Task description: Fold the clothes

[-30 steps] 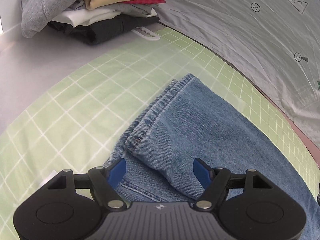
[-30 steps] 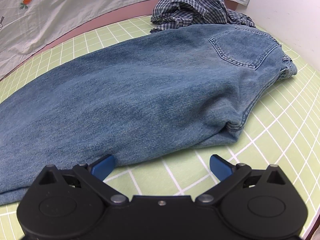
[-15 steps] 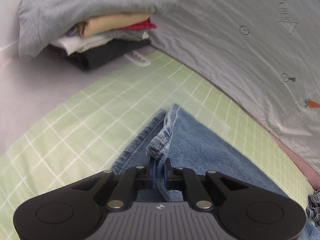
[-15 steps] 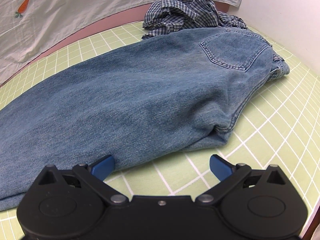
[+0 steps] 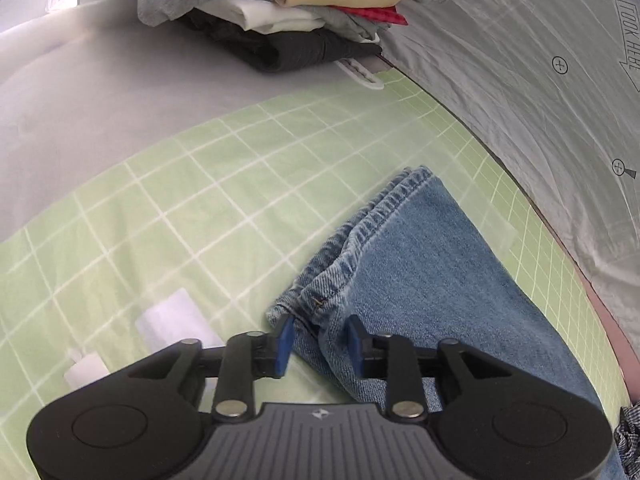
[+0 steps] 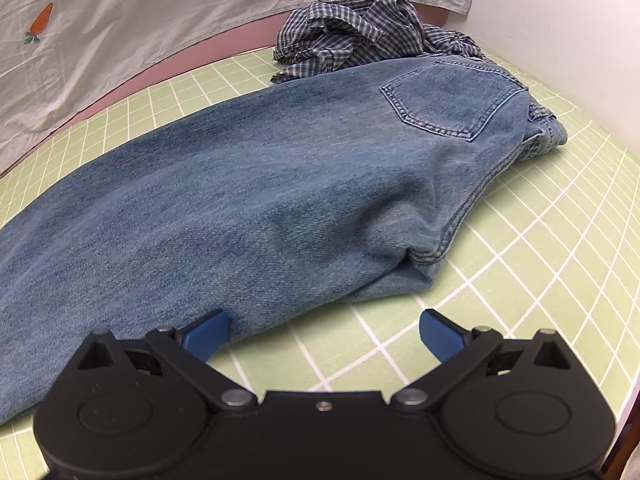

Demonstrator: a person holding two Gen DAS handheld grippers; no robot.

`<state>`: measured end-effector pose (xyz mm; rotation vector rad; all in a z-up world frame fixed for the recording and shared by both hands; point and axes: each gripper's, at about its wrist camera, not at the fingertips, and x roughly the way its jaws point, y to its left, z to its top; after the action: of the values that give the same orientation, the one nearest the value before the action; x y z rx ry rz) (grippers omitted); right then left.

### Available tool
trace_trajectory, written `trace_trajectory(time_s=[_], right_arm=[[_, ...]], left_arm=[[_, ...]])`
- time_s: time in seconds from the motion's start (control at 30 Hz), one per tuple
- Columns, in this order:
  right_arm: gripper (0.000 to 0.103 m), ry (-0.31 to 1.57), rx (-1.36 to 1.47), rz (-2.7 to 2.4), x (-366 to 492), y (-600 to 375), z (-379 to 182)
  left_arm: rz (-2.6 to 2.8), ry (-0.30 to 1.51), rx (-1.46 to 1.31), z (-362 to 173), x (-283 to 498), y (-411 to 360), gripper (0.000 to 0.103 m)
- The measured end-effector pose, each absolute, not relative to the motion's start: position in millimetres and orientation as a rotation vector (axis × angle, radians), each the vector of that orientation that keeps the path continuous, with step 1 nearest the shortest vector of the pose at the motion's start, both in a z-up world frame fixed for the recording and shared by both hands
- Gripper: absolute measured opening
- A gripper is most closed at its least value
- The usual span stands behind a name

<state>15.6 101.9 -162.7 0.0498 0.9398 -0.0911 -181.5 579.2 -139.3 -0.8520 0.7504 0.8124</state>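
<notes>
Blue jeans (image 6: 248, 200) lie flat across a green grid-patterned mat (image 6: 540, 264), back pocket facing up toward the far right. The right gripper (image 6: 324, 330) sits low at the near edge with its blue fingers spread wide; the left fingertip (image 6: 208, 330) touches the denim edge, the other is over bare mat. A crumpled checked shirt (image 6: 360, 36) lies behind the jeans, beside a pale sheet (image 6: 140, 28) printed with a carrot.

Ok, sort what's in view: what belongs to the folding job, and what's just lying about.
Part of the job:
jeans
left gripper
right gripper
crumpled checked shirt
stack of folded clothes

Just lying about:
green grid mat
white tags
grey printed sheet
</notes>
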Motion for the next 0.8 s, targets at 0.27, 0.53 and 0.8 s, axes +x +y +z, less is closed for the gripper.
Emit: trace_trajectory(time_s=[0.27, 0.53, 0.8], right_arm=[[0.103, 0.934, 0.031, -0.063, 13.1, 111.8, -160.7], [0.103, 0.931, 0.017, -0.046, 12.3, 118.5, -159.3], [0.103, 0.936, 0.004, -0.020, 12.4, 126.6, -160.1]], left_arm=[[0.828, 0.807, -0.771, -140.7, -172.4, 573.1, 0.076], [0.813, 0.842, -0.773, -150.0, -164.9, 574.0, 0.085], [0.823, 0.827, -0.754, -151.8, -157.2, 572.5, 0.089]])
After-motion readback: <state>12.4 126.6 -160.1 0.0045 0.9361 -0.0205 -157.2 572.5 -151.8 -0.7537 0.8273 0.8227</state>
